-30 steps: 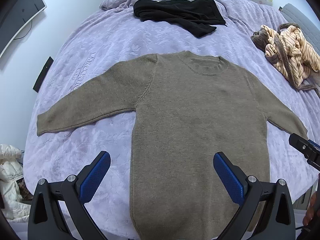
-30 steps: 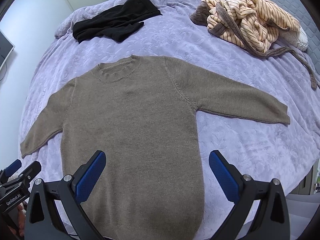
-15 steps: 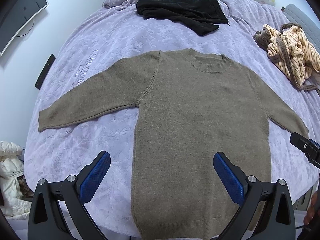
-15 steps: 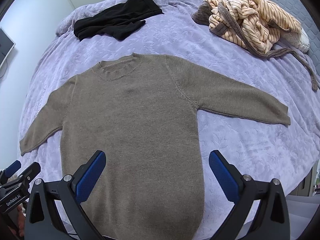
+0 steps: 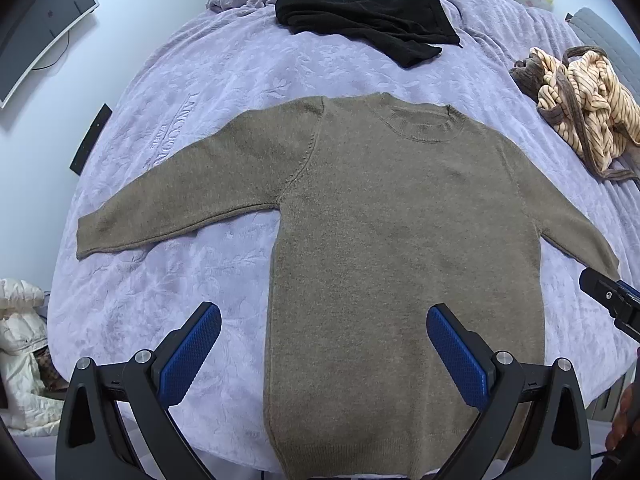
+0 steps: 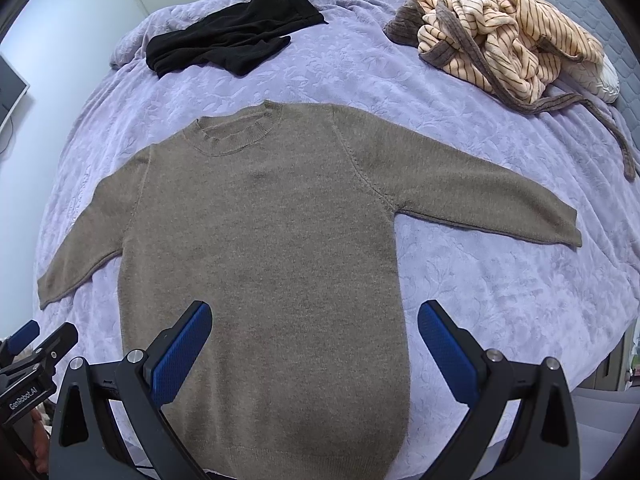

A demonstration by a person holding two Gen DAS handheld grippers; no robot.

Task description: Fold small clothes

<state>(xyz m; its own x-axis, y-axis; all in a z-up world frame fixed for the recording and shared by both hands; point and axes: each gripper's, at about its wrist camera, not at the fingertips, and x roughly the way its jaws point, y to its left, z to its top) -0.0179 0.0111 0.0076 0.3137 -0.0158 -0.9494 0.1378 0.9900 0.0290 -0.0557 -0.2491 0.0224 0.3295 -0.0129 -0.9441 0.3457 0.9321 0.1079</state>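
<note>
**Sweater flat on bed, both grippers wide and holding nothing**

Sweater (image 5: 400, 248), olive-brown knit with a ribbed round collar, lies spread flat on the lavender bedspread (image 5: 240, 80). The collar points toward the far side of the bed; the hem lies at the near edge, under both cameras. Both sleeves extend outward and slightly downward from the shoulders, each resting flat on the bedspread.

Left gripper (image 5: 323, 348): jaws wide apart, blue pads bare, nothing between them. It hangs above the hem region, its left finger over the bedspread just beside the sweater's side edge, its right finger over the body panel.

Right gripper (image 6: 315, 344): jaws wide apart, nothing held. Its left finger sits over the body panel, its right finger over the bedspread just past the sweater's other side edge.

Other items on the bed, well apart from the sweater: a black garment (image 5: 368, 20) beyond the collar, and a crumpled striped cream robe (image 6: 508, 32) at the far right. A monitor (image 5: 36, 28) stands against the wall at left.
</note>
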